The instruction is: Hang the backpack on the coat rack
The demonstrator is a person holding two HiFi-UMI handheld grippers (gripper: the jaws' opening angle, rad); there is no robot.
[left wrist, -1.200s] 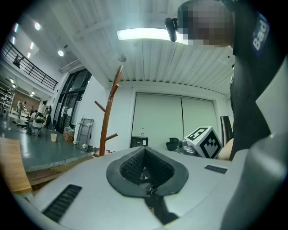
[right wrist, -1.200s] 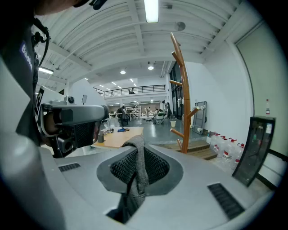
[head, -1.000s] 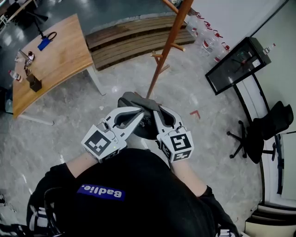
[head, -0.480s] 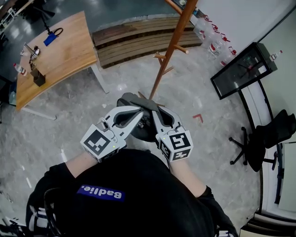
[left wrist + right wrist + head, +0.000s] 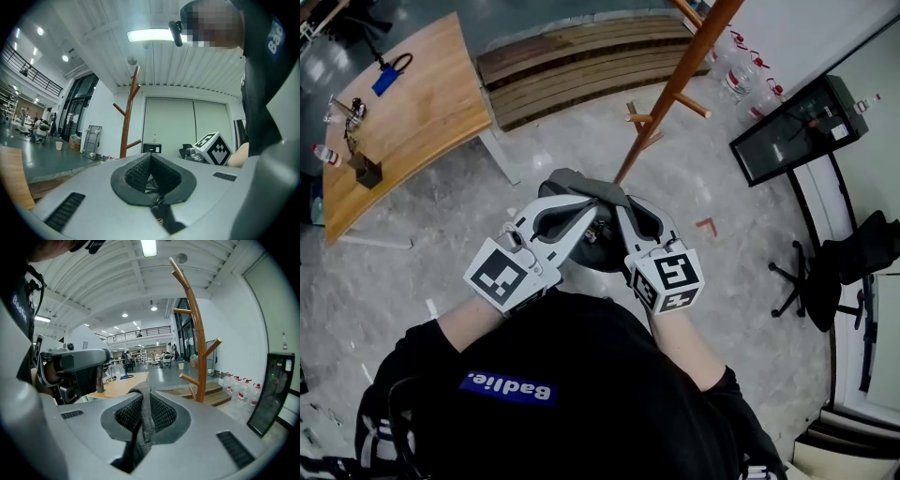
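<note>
The head view looks steeply down from above the person's shoulders, with the left gripper (image 5: 581,217) and right gripper (image 5: 623,214) close beneath it. Each gripper view sits low behind its own jaws and faces forward and upward. All three share the tall brown wooden coat rack (image 5: 675,94) – beyond the left gripper's tips (image 5: 126,122), and beyond and right of the right gripper's tips (image 5: 199,357).
</note>
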